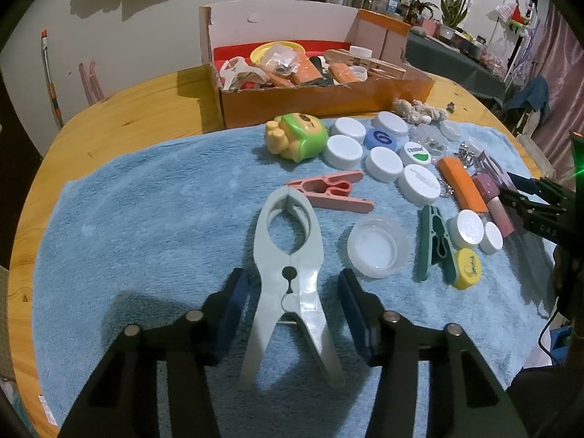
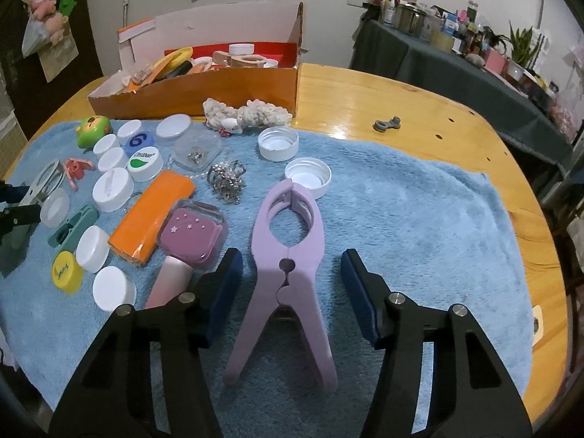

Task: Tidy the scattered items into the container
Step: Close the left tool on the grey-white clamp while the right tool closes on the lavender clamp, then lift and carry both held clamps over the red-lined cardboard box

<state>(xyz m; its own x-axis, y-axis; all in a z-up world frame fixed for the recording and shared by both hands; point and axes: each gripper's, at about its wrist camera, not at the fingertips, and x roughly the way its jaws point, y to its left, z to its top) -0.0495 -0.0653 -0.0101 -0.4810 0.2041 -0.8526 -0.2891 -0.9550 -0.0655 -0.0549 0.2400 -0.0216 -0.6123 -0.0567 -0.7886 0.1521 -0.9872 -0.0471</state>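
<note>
1. On my left side, the left gripper straddles a big pale grey clamp lying flat on the blue towel. Its jaws stand spread, one pad on each side of the clamp's pivot, with towel showing in both gaps, so nothing is pinched yet.
2. Just right of that clamp sit a clear cap, a green peg and a pink peg, all close enough to get nudged.
3. Further back stands the cardboard box, already part-filled. That is where everything is headed.
4. On my right side, the right gripper frames a lilac clamp in the same way: fingers apart, clear of its sides, no contact.
5. I judge the step in hand to be a paired pick, one clamp per hand. Next I would need both sets of pads to meet the clamps' sides squarely near the pivot, then lift and carry to the box.
6. The left pad of the right gripper sits beside a purple case; I would watch that it doesn't snag.
7. Hard to read: the fingers cover the towel beneath them, the box's depth is hidden behind its front wall, and the right gripper appears only as a dark edge in the left view.
</note>
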